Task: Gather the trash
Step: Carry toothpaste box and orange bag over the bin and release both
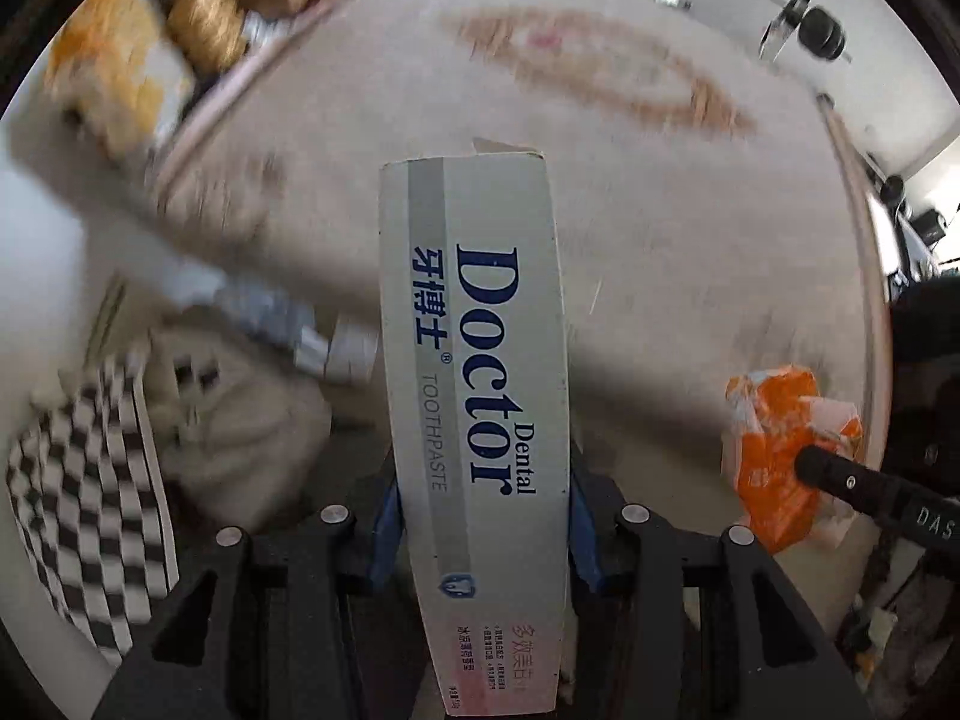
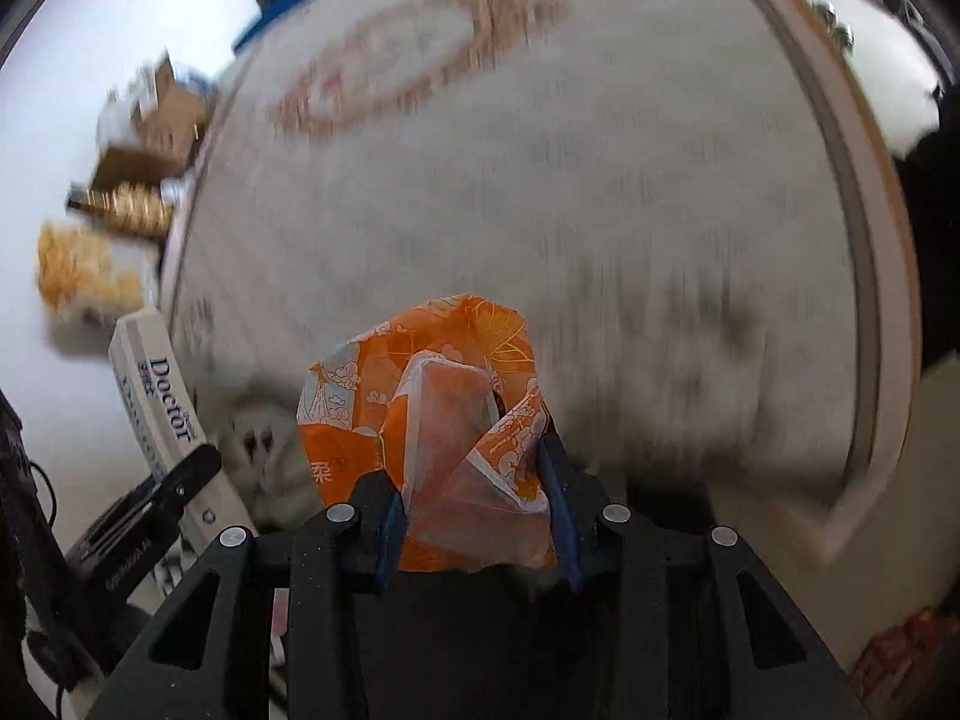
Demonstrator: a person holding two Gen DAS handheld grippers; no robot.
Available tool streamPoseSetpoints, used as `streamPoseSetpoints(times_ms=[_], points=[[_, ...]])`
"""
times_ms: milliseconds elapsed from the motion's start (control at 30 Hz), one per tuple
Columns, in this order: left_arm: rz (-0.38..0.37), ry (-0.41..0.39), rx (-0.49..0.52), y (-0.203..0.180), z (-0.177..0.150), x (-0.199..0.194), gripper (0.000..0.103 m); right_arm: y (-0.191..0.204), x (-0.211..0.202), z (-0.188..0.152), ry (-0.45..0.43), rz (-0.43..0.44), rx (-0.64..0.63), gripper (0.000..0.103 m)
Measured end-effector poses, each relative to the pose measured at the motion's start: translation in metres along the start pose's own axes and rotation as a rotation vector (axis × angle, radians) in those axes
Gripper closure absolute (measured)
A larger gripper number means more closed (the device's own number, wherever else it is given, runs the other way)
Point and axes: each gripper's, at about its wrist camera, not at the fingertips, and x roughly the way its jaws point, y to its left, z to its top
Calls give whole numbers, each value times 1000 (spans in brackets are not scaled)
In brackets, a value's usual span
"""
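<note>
Over pale carpet (image 1: 690,228), left tool (image 1: 480,528) points toothpaste box (image 1: 474,360) lengthwise forward.

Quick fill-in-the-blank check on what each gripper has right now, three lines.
1. The left gripper is shut on a white ____ box.
2. The right gripper is shut on a crumpled wrapper whose main colour is ____.
3. The large blue word printed on the box is ____.

Missing words: toothpaste; orange; Doctor

A checkered cloth (image 1: 90,480) lies beside a pale rug (image 1: 630,210).
</note>
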Motion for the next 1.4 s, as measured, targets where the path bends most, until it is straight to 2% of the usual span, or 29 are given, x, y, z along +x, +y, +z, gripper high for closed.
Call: streamPoseSetpoints(times_ms=[67, 167, 300, 367, 533, 667, 767, 867, 900, 933, 967, 1000, 1033, 1133, 1200, 1267, 1400], points=[[-23, 74, -18, 12, -31, 24, 60, -5, 27, -38, 71, -24, -7, 61], [-37, 163, -43, 24, -63, 72, 60, -16, 75, -77, 159, -67, -17, 61], [-71, 258, -111, 36, -81, 160, 60, -45, 165, -106, 228, -138, -5, 61], [-102, 296, -142, 38, -82, 217, 60, -59, 208, -107, 235, -178, -6, 61], [-161, 355, -177, 32, -68, 354, 60, -105, 321, -89, 220, -200, 44, 61], [-226, 399, -181, 25, -56, 435, 59, -133, 397, -64, 210, -213, 55, 61], [-278, 459, -172, 17, -55, 474, 58, -144, 435, -50, 211, -221, 47, 60], [-287, 475, -160, 13, -52, 492, 57, -155, 459, -41, 214, -207, 51, 60], [-286, 468, -159, 13, -51, 493, 54, -156, 463, -40, 215, -203, 52, 60], [-291, 465, -162, 13, -51, 493, 37, -156, 468, -38, 219, -191, 50, 59], [-292, 461, -170, 14, -50, 491, 14, -155, 470, -36, 224, -183, 49, 58], [-293, 449, -180, 15, -49, 487, 8, -155, 472, -34, 225, -173, 52, 55], [-291, 441, -188, 17, -48, 483, 6, -155, 473, -34, 230, -155, 49, 54], [-258, 426, -201, 24, -49, 473, 6, -150, 474, -34, 255, -88, 29, 36], [-221, 399, -193, 32, -52, 462, 6, -144, 474, -35, 265, -53, 3, 13], [-163, 356, -182, 35, -57, 447, 6, -138, 469, -38, 259, -58, -34, 0], [-16, 294, -147, 35, -73, 416, 6, -126, 452, -45, 229, -141, -94, 0]])
